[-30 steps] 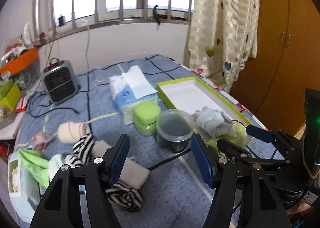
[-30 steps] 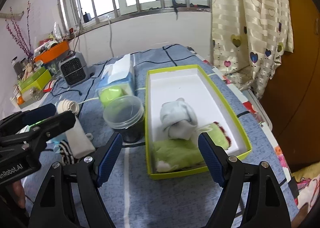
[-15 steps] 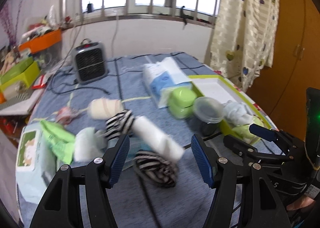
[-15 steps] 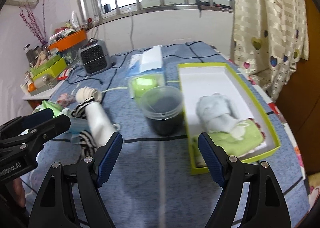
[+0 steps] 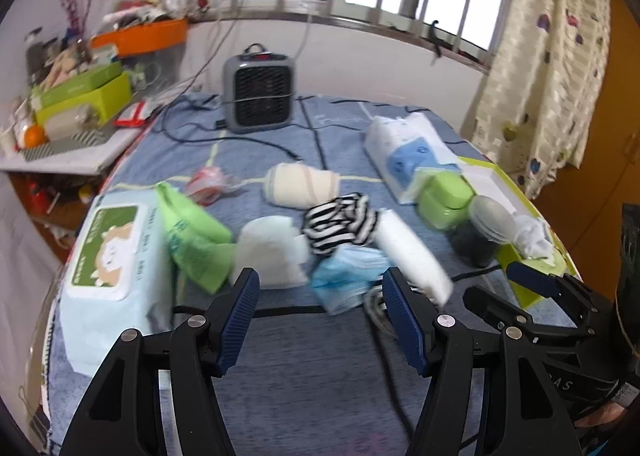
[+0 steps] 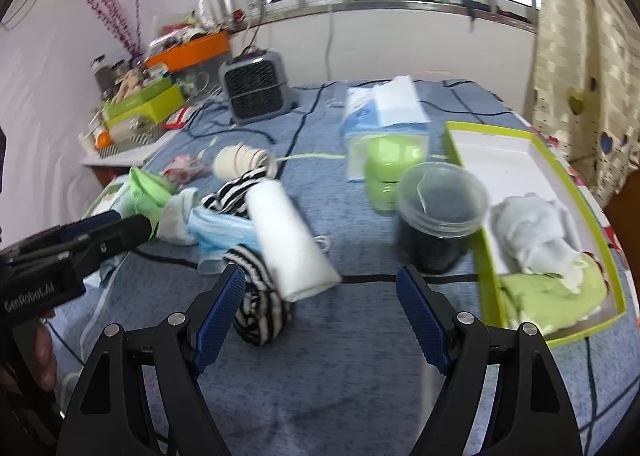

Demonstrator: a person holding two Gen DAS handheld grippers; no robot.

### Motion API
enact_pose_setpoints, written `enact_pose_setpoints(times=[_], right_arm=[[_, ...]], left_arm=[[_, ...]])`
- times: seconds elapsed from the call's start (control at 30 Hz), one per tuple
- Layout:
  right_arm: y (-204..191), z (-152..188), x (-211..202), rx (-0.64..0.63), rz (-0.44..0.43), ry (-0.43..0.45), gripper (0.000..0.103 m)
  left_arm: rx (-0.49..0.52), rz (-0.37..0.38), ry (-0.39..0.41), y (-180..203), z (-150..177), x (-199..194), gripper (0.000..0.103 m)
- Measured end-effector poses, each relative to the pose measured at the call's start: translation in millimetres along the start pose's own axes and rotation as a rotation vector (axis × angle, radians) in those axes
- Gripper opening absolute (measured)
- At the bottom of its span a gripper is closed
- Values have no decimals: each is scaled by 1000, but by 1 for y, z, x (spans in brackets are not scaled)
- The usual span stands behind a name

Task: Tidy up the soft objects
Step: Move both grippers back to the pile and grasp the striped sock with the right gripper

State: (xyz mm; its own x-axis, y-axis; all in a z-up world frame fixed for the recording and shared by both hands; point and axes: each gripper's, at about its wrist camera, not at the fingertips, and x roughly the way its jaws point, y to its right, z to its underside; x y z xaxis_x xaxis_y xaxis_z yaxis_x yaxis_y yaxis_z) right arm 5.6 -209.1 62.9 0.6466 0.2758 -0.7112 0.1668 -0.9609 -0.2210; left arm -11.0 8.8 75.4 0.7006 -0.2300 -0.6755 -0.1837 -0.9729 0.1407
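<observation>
Soft items lie heaped on the blue bedcover: a white rolled cloth, striped black-and-white socks, a blue face mask, a white cloth and a cream roll. The green-rimmed tray on the right holds a grey-white sock and a green cloth. My left gripper hangs open just short of the mask and white cloth, nothing between its pads. My right gripper is open over bare cover, the striped sock by its left finger.
A dark lidded tub and a green container stand beside the tray, with a tissue pack behind. A grey heater and cables lie at the back. A wet-wipes pack and green bag sit left.
Both views have swung left: the tray slid to the right edge and the heap of cloths now lies ahead. Both grippers stayed open and empty.
</observation>
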Motion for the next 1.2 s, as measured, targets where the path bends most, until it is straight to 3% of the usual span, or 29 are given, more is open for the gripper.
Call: enact_pose_setpoints(times=[0.27, 0.5, 0.6, 0.7, 0.9, 1.13, 1.2], right_arm=[[-17, -2, 20, -63, -11, -29, 78], [-32, 6, 29, -106, -113, -54, 78], [-39, 9, 33, -131, -124, -69, 66], [-43, 11, 39, -148, -103, -85, 57], [-46, 11, 44, -159, -95, -92, 57], [-61, 15, 50, -266, 18, -93, 57], [-61, 17, 51, -279, 47, -95, 51]], left_arm=[[-58, -22, -13, -28, 6, 4, 64], [-63, -16, -30, -34, 11, 9, 64], [-67, -13, -37, -37, 13, 12, 64], [-73, -8, -43, -39, 14, 14, 64], [-75, 3, -51, -38, 14, 18, 64], [-71, 14, -62, -37, 13, 24, 64], [-69, 18, -63, -37, 12, 25, 64]])
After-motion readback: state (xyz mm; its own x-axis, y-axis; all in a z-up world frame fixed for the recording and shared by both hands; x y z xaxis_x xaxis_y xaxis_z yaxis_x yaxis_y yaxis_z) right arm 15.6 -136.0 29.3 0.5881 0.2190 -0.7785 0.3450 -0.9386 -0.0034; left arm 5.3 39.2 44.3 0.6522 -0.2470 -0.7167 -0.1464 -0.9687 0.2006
